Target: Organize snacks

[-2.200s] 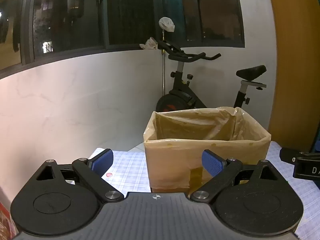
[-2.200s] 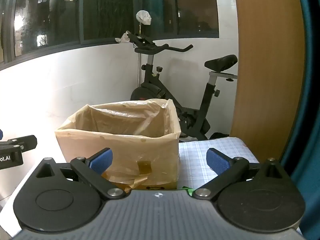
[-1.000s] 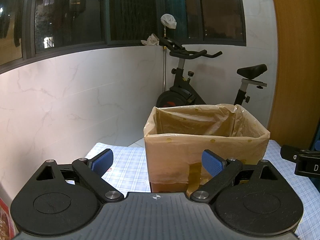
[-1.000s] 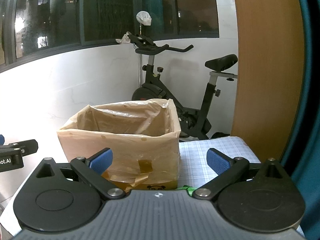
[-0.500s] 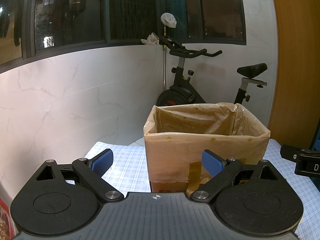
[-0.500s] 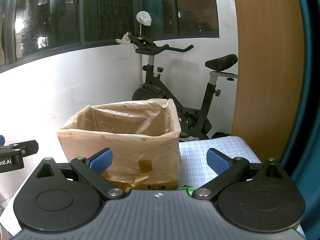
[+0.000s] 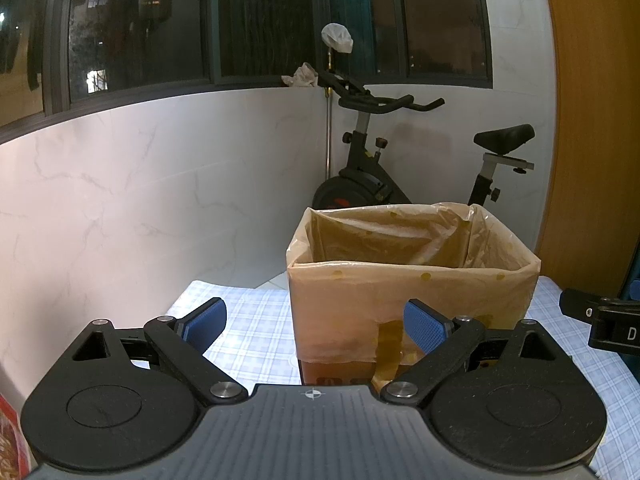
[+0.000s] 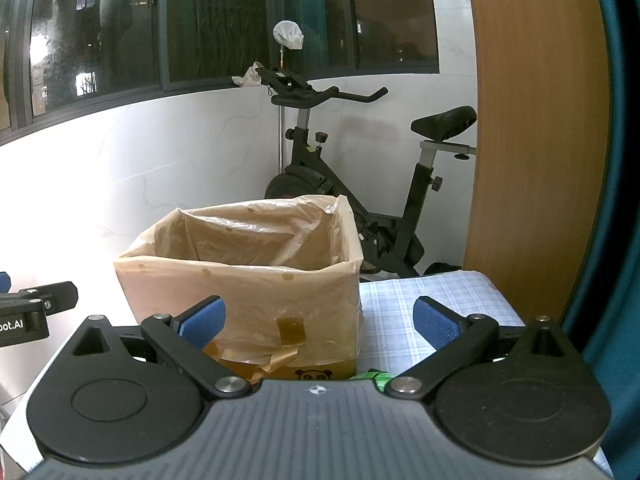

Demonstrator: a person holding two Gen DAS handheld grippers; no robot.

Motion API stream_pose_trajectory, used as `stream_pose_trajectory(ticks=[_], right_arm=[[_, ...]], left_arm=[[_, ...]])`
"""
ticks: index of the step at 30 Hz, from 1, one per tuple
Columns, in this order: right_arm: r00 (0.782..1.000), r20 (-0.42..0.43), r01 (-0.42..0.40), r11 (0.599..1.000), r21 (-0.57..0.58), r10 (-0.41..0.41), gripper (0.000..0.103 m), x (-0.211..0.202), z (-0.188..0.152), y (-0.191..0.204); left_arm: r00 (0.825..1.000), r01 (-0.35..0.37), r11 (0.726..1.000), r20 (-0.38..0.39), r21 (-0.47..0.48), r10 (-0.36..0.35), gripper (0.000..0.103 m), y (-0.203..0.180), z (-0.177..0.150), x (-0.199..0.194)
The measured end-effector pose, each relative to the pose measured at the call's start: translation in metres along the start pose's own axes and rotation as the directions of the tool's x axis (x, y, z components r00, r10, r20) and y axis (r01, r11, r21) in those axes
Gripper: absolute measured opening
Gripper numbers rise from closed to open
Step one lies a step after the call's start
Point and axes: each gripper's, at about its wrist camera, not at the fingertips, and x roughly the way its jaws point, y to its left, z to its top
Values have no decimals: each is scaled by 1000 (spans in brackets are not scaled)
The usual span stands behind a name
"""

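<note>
A cardboard box lined with a tan plastic bag (image 7: 412, 280) stands open on a checked tablecloth (image 7: 248, 336); it also shows in the right wrist view (image 8: 244, 280). My left gripper (image 7: 316, 324) is open and empty, held in front of the box. My right gripper (image 8: 320, 322) is open and empty, also in front of the box. A green snack packet (image 8: 374, 378) peeks out just below the right gripper, next to the box's near corner. A red snack packet's edge (image 7: 10, 444) shows at the far lower left.
An exercise bike (image 7: 380, 168) stands behind the table against a white marble wall (image 7: 140, 200). A wooden panel (image 8: 536, 140) rises at the right. The right gripper's side (image 7: 600, 320) shows at the left view's right edge.
Both grippers have stayed open and nearly still. The left view has risen very slightly, showing a bit more tablecloth in front of the box.
</note>
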Motion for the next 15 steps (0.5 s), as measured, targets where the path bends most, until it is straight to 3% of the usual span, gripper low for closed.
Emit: stream_pose_trajectory(ticks=[15], right_arm=[[1000,-2,0,1000,2,0,102,1,-1,0]], left_arm=[[1000,1,1000,-11,-1,-1,97,-2,0,-1]])
